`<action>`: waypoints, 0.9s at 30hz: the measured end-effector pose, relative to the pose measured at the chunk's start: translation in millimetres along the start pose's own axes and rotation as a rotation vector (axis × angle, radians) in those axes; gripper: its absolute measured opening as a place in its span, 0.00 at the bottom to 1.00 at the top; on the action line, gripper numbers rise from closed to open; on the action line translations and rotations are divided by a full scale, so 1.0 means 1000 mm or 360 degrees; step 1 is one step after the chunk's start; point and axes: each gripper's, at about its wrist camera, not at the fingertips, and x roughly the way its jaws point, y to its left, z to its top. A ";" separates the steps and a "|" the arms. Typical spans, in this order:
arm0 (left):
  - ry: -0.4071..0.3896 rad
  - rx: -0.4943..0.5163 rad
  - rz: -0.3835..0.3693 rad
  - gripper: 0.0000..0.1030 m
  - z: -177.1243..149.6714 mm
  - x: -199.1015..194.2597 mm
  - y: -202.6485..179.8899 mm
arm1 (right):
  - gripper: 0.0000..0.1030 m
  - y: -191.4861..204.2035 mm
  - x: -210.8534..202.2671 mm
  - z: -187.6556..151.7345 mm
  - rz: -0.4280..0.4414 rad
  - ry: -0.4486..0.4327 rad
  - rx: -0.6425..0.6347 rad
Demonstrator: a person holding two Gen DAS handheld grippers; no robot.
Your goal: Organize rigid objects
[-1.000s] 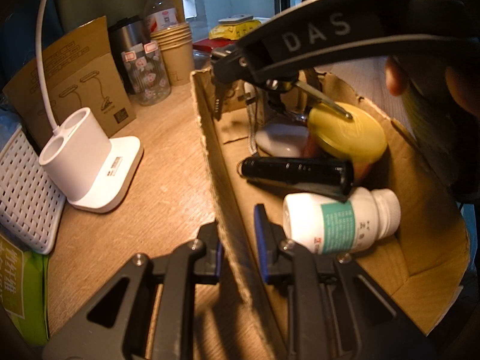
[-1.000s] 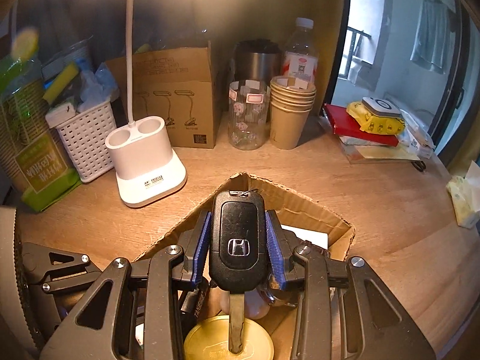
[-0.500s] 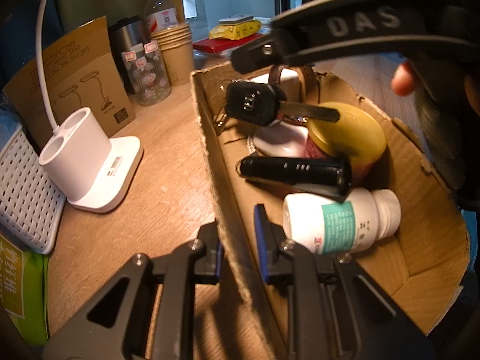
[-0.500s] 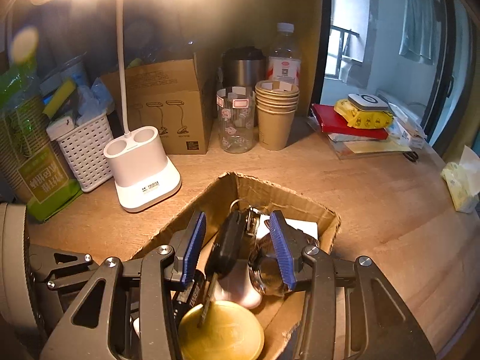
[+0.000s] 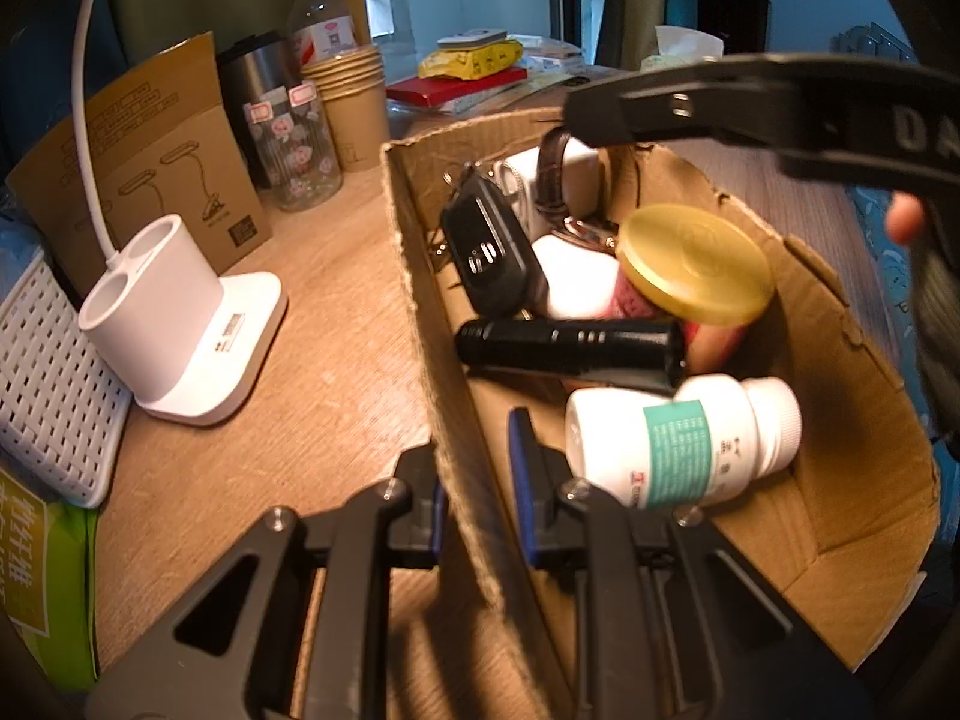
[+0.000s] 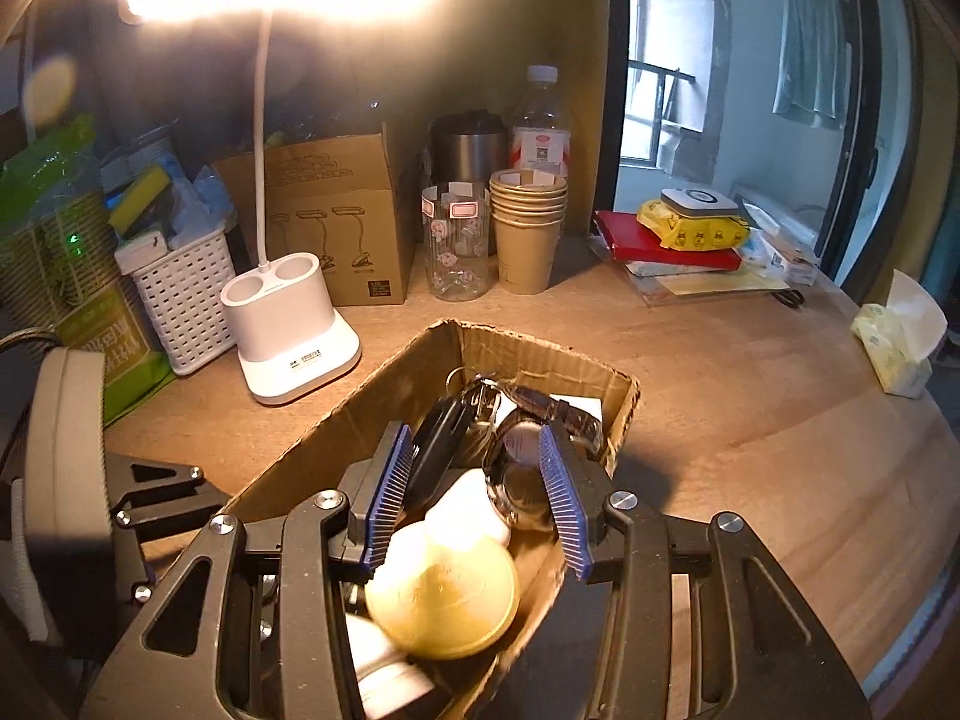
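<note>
Left claw [image 5: 474, 498]: narrow, pinched on the near wall of the box [image 5: 420, 300], one pad outside, one inside; it steadies the box on the worktop [image 5: 336, 360].
Right claw [image 6: 477, 495]: its jaws have just been opening and now stand partly apart with nothing pressed between them; it hangs above the box's far half, empty.
Key fob [image 5: 486, 252]: lies in the box below the right claw and toward its left pad, leaning against the left wall, its ring at the far corner. Apart from both pads.
Watch [image 6: 528, 480]: just under the right pad of the right claw, beside the fob, draped over a white block.
Jar [image 5: 696, 264]: gold lid up, directly beneath the right claw's near side, touching the torch [image 5: 570, 345].
Bottle [image 5: 678, 444]: on its side just right of the left claw's inner pad, behind the torch.
Risk, snag: the right pad sits close over the watch; a careless lift or sweep could catch the strap and drag it out.
Risk, fob: it rests tilted on other things, so a nudge to the box could slide it lower or under the torch.
Risk, box: the wall is thin card; a hard pull from the left claw could bend it, tip the jar, or roll the bottle.
Risk, surroundings: lamp base [image 5: 180, 324] stands left of the left claw, near the box; shoving the box that way would knock it.
Progress: the box looks well filled; whether more things remain outside I cannot tell.
</note>
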 end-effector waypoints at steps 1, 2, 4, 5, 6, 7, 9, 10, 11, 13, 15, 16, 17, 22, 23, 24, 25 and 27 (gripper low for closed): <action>0.0000 0.0000 0.0000 0.18 0.000 0.000 0.000 | 0.45 0.001 -0.003 -0.002 -0.0008 -0.0005 0.0005; 0.0000 0.0000 0.0000 0.18 0.000 0.000 0.000 | 0.45 0.001 -0.005 -0.004 -0.0012 -0.0007 0.0007; 0.0000 0.0000 0.0000 0.18 0.000 0.000 0.000 | 0.46 0.002 -0.009 -0.008 -0.0020 -0.0011 0.0017; 0.0000 0.0000 0.0000 0.18 0.000 0.000 0.000 | 0.46 0.002 -0.011 -0.010 -0.0022 -0.0013 0.0019; 0.0000 0.0000 0.0000 0.18 0.000 0.000 0.000 | 0.46 0.003 -0.013 -0.013 -0.0028 -0.0015 0.0019; 0.0000 0.0000 0.0000 0.18 0.000 0.000 0.000 | 0.46 0.004 -0.015 -0.015 -0.0034 -0.0015 0.0020; 0.0000 0.0000 0.0000 0.18 0.000 0.000 0.000 | 0.46 0.005 -0.020 -0.020 -0.0048 -0.0020 0.0027; 0.0000 0.0000 0.0000 0.18 0.000 0.000 0.000 | 0.46 0.006 -0.023 -0.023 -0.0053 -0.0021 0.0032; 0.0000 0.0000 0.0000 0.18 0.000 0.000 0.000 | 0.46 0.006 -0.025 -0.025 -0.0060 -0.0022 0.0035; 0.0000 0.0000 0.0000 0.18 0.000 0.000 0.000 | 0.47 0.007 -0.030 -0.030 -0.0079 -0.0025 0.0043; -0.0001 0.0001 0.0002 0.18 0.000 0.000 0.000 | 0.47 0.007 -0.037 -0.037 -0.0090 -0.0031 0.0060; -0.0002 0.0001 0.0002 0.18 0.000 0.000 0.000 | 0.47 0.006 -0.041 -0.041 -0.0104 -0.0036 0.0074; -0.0002 0.0001 0.0002 0.18 0.000 0.000 0.000 | 0.48 0.006 -0.044 -0.045 -0.0123 -0.0041 0.0086; -0.0002 0.0004 -0.0002 0.17 0.000 0.000 0.000 | 0.56 0.002 -0.055 -0.069 -0.0154 -0.0037 0.0172; -0.0004 0.0009 -0.0004 0.17 0.000 0.000 -0.001 | 0.56 0.001 -0.055 -0.072 -0.0153 -0.0031 0.0181; -0.0007 0.0014 -0.0001 0.17 0.000 -0.001 -0.002 | 0.56 0.000 -0.054 -0.075 -0.0153 -0.0025 0.0192; -0.0012 0.0022 0.0003 0.17 0.001 -0.001 -0.003 | 0.56 -0.003 -0.053 -0.078 -0.0162 -0.0021 0.0216; -0.0016 0.0029 0.0009 0.17 0.001 -0.002 -0.004 | 0.56 -0.007 -0.051 -0.082 -0.0159 -0.0013 0.0245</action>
